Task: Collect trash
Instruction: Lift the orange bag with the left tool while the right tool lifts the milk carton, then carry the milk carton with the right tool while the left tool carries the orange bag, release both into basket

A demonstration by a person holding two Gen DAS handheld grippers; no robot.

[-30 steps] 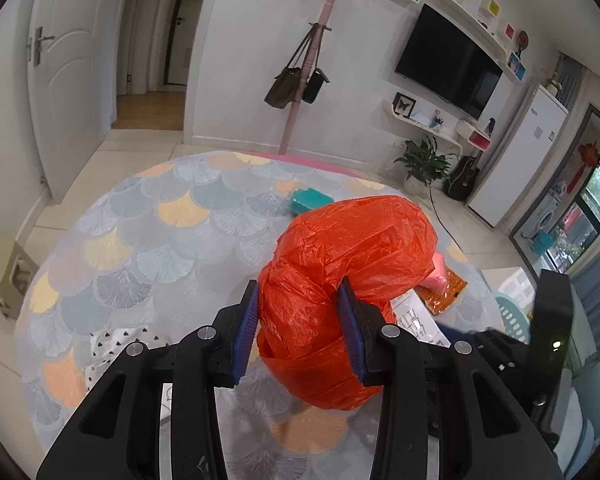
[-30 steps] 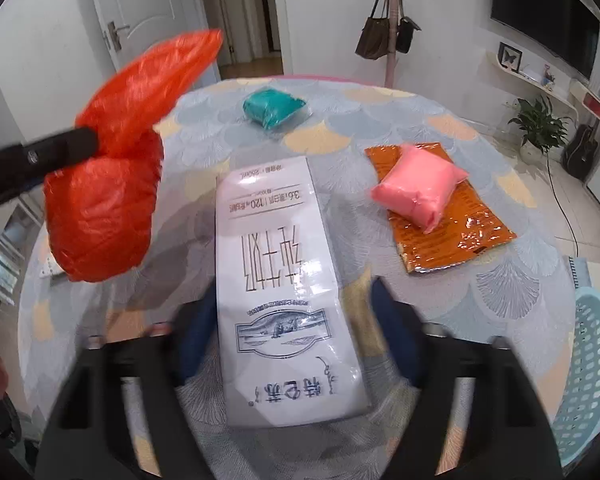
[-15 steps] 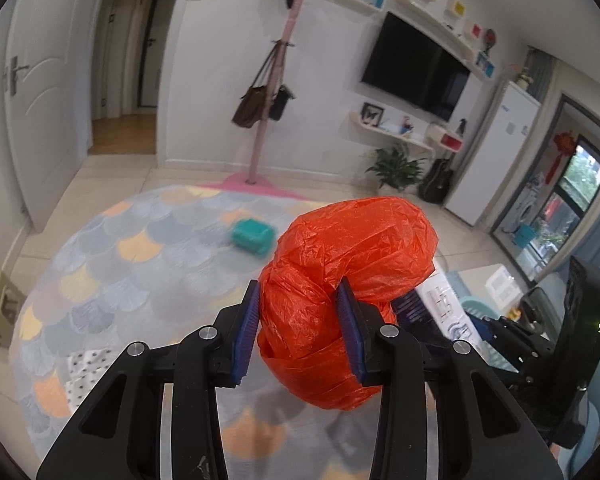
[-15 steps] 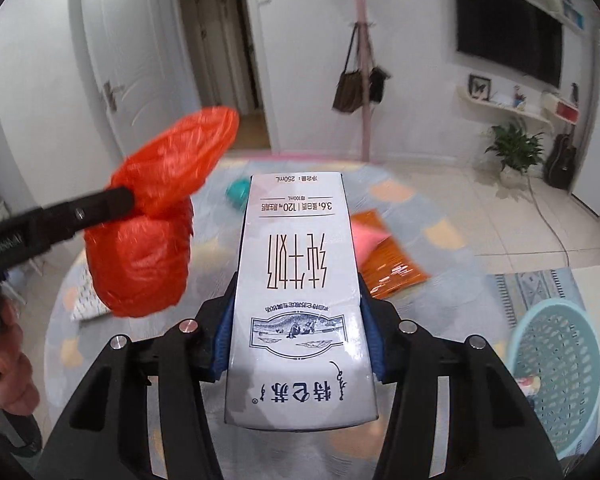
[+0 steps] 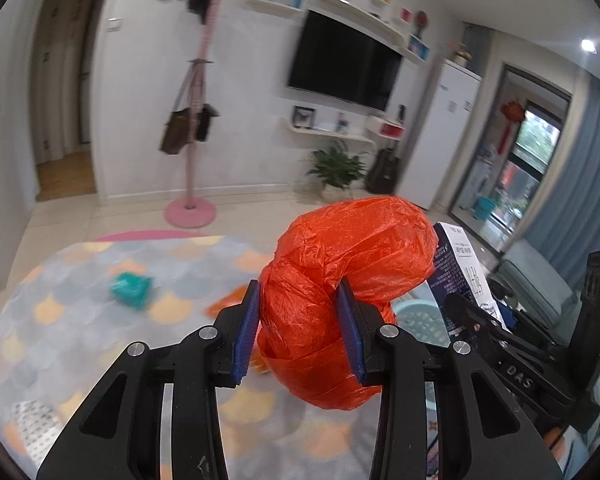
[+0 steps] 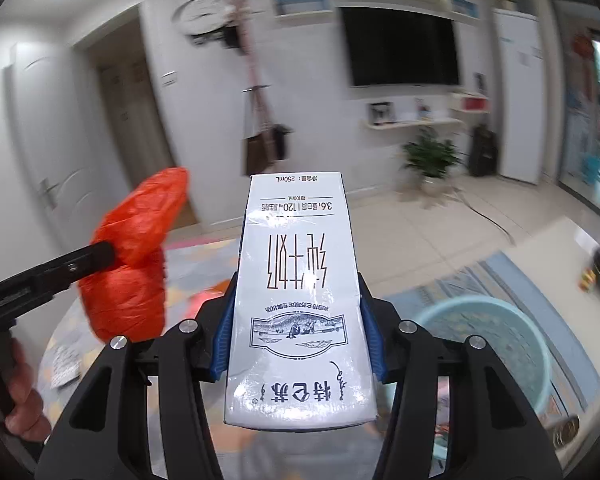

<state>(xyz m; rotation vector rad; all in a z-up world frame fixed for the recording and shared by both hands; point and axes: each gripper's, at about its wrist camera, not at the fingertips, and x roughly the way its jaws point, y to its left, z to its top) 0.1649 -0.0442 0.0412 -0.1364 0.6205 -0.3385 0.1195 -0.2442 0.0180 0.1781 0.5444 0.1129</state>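
now both tongs grip trash.

Scale-pattern rug [image 5: 80, 280]: teal packet [image 5: 131, 290], orange wrapper [image 5: 230, 304], patterned paper [image 5: 36, 424].

- The white milk carton [image 6: 298, 300], which lay flat on the table [image 5: 80, 280] a second ago, is now lifted clear of it, clamped in the right claw [image 6: 298, 344].
- The left claw [image 5: 300, 332] has carried the orange plastic bag [image 5: 340, 292] higher, above the table.
- A pale blue basket [image 6: 496, 344] now shows below the carton, to its right.
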